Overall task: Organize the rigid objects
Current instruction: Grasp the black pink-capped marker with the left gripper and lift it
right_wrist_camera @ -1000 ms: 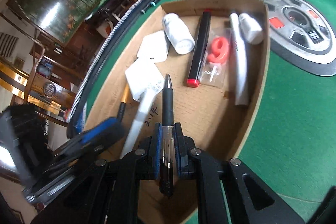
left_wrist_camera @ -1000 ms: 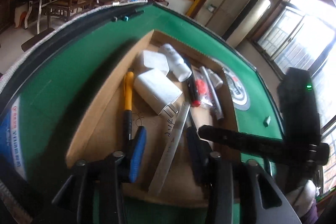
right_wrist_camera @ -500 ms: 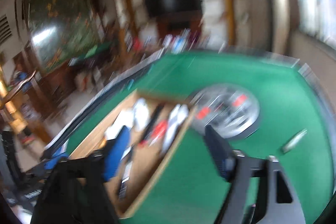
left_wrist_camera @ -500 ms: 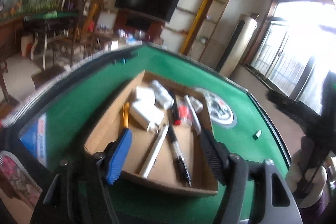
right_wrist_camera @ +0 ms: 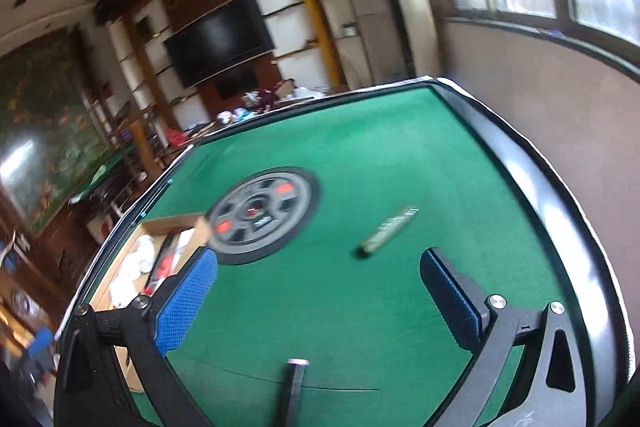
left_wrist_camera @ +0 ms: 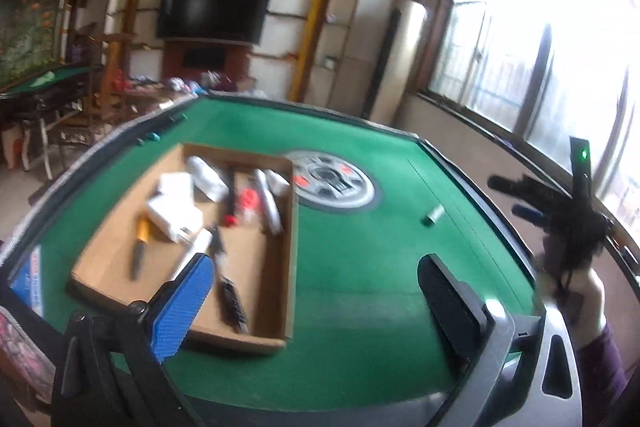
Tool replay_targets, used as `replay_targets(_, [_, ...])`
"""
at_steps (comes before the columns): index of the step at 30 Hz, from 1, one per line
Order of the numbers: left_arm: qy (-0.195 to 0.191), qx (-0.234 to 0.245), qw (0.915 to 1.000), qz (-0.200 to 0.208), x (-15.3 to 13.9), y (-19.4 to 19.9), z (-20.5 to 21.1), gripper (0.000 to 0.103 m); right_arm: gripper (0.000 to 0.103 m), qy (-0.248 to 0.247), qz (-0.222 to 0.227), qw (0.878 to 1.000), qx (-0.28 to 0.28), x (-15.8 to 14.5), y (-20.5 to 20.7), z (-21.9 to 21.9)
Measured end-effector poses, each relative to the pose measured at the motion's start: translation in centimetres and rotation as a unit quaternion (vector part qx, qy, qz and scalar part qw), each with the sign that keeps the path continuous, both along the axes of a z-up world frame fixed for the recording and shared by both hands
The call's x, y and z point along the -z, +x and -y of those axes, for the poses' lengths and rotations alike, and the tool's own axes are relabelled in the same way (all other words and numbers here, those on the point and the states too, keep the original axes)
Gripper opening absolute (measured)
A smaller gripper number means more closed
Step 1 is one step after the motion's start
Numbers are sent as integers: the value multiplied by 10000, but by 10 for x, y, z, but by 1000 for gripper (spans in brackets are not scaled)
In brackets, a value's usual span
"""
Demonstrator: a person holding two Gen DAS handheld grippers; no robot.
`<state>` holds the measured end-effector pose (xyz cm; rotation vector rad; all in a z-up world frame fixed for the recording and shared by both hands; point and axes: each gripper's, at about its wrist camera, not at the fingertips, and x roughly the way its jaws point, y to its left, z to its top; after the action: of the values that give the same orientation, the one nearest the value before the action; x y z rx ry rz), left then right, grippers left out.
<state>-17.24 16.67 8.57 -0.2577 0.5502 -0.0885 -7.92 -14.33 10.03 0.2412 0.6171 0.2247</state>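
We see the left tool [left_wrist_camera: 316, 283] spread wide, its jaws having just been opening, with nothing between them; it hangs above the green felt counter [left_wrist_camera: 360, 267] near the front right corner of the shallow brown cardboard tray [left_wrist_camera: 290, 267]. The tray lies on the left half of the counter, its long right wall close to the round grey-and-black centre dial [left_wrist_camera: 332, 183]. Inside it we make out white boxes, a white bottle, a black marker with a red end, a yellow-handled tool and a black pen [left_wrist_camera: 228, 291] near the front wall; blur hides finer detail.

The right tool [right_wrist_camera: 318, 279] is likewise spread, its jaws also having just been opening, empty, over open felt. One small green stick-shaped object [right_wrist_camera: 386, 231] lies alone on the felt to the right of the dial, well apart from the tray [right_wrist_camera: 176, 223]. The black raised rim [right_wrist_camera: 532, 183] bounds the counter's right side, and the felt between dial and rim is otherwise bare.
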Motion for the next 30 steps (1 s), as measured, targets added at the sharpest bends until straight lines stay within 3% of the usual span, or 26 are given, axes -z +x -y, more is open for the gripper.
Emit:
replay_targets(7, [230,668,9936,-881,29,20,60,102,102,-222,-196,9961,832,24,31,59])
replay_targets(13, [620,982,9841,-1346,43,43,107,102,102,81,-620,9934,964,61,49,86])
replay_targets(17, [788,1253,9768,-1550,55,63,142,102,102,212,-486,9941,951,59,41,92])
replay_targets(20, [1133,1475,9681,-1676,67,72,171,100,102,199,-474,9943,935,60,40,89])
replay_targets(21, [1310,1520,9652,-1680,71,75,179,87,102,188,-483,9943,933,60,40,89])
replay_targets(22, [1529,1568,9607,-1709,76,78,186,57,102,180,-494,9942,935,60,40,88])
replay_targets(23, [1657,1674,9545,-1830,83,81,191,41,102,180,-512,9942,930,60,41,87])
replay_targets(25, [1712,1624,9557,-1759,83,79,188,23,102,162,-525,9942,920,60,42,85])
replay_targets(30, [1438,1429,9621,-1822,81,86,156,19,102,87,-574,9941,911,62,44,82])
